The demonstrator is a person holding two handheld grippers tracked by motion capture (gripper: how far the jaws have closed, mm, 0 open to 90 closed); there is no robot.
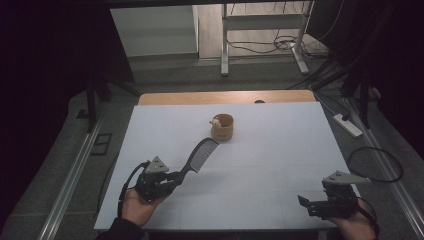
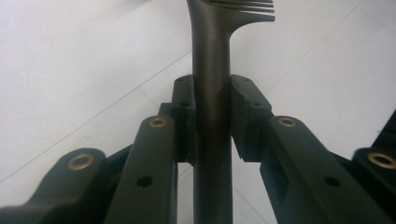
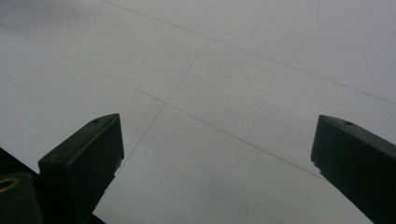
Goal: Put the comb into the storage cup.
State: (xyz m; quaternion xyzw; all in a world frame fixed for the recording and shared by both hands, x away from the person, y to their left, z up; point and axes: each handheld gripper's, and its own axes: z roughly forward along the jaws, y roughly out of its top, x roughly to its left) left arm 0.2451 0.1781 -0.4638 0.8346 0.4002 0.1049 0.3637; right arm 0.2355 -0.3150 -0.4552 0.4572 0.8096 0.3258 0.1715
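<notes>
A black comb (image 1: pixel 200 156) is held by its handle in my left gripper (image 1: pixel 172 177), its toothed end pointing up and to the right toward a small wooden cup (image 1: pixel 223 127). In the left gripper view the jaws press on both sides of the comb's handle (image 2: pixel 212 93), so my left gripper (image 2: pixel 212 95) is shut on it. The cup stands upright near the middle of the white table (image 1: pixel 280 150) with a small pale object at its rim. My right gripper (image 1: pixel 306 204) rests at the front right of the table. Its jaws stand wide apart over the bare table surface (image 3: pixel 219 154), and my right gripper (image 3: pixel 217 144) is open.
The white sheet covers a wooden table whose far edge (image 1: pixel 225 96) shows behind it. Beyond the table stand metal frame legs (image 1: pixel 224 45) with loose cables on the floor. A white power strip (image 1: pixel 347 125) lies on the floor to the right.
</notes>
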